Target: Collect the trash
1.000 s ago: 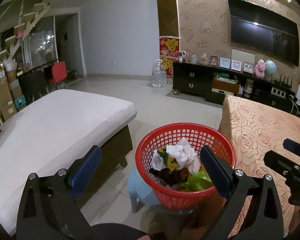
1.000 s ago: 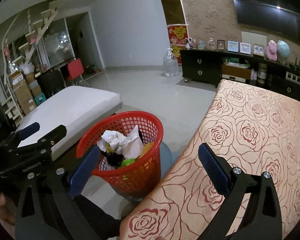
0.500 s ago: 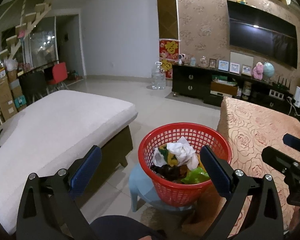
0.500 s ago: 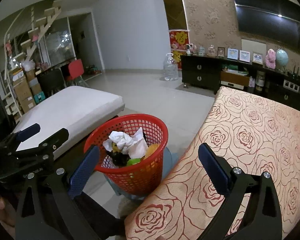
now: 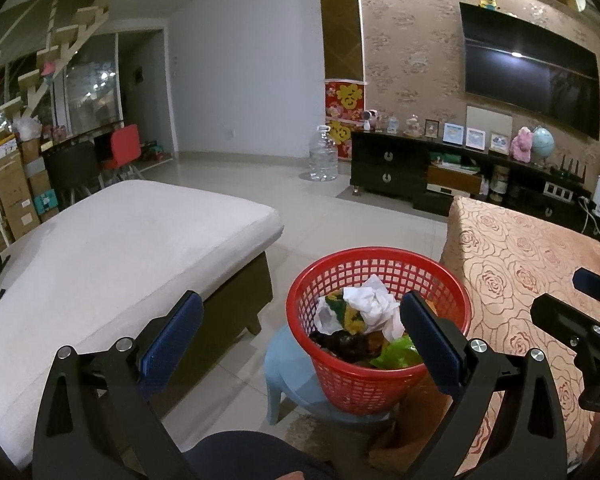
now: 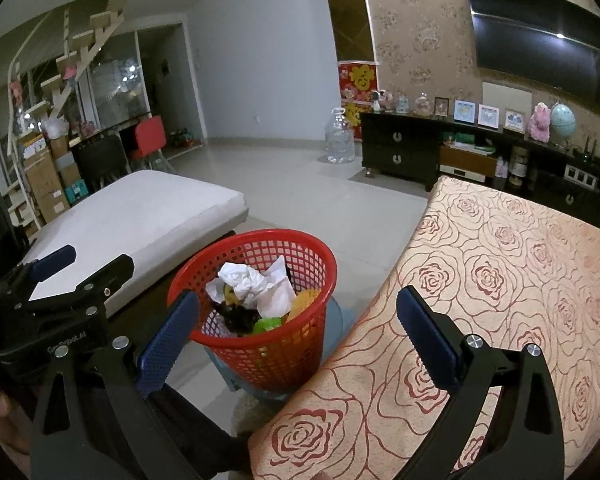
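My left gripper point(image 5: 300, 336) hangs spread wide with nothing between its blue pads point(image 5: 172, 338), and my right gripper point(image 6: 296, 328) is just as wide and just as empty. Compared with 1 second back, both cameras have pulled up and away: the red mesh basket point(image 5: 380, 380) sits smaller and lower in the left view now, so I read this as backing off after a drop.

The trash is in that basket: crumpled white paper point(image 5: 374, 308) on top, a green wrapper point(image 5: 396, 356) and dark scraps beneath. The basket stands on a pale blue stool point(image 5: 288, 372), between the white cushioned bench point(image 5: 112, 252) and the table with the rose-patterned cloth point(image 6: 500, 280).

That cloth shows nothing loose on it in either view, so I judge the collecting is done or nearly so.
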Demonstrator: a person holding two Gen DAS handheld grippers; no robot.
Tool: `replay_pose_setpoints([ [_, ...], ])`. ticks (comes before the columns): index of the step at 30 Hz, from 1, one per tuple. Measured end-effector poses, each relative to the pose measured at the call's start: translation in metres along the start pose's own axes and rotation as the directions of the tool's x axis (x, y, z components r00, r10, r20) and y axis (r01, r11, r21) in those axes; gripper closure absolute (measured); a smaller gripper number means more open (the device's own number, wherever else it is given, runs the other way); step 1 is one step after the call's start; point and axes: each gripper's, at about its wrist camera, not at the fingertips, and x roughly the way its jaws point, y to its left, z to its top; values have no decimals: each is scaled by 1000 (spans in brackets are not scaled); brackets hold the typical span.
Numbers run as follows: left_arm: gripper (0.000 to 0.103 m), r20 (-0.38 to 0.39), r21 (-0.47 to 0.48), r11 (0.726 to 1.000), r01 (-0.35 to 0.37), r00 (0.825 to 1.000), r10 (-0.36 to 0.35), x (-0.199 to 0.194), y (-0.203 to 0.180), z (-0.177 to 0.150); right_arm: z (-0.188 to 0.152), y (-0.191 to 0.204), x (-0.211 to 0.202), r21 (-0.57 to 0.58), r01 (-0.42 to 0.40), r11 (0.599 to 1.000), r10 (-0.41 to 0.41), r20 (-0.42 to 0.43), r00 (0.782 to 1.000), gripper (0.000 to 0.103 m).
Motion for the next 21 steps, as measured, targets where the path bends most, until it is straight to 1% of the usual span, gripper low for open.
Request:
replay_pose_setpoints([
  [21,8,3,5,1000,-4,1000,4,-1,-1,0,-1,1,0,-2,-5,1000,5,-1,1000,7],
])
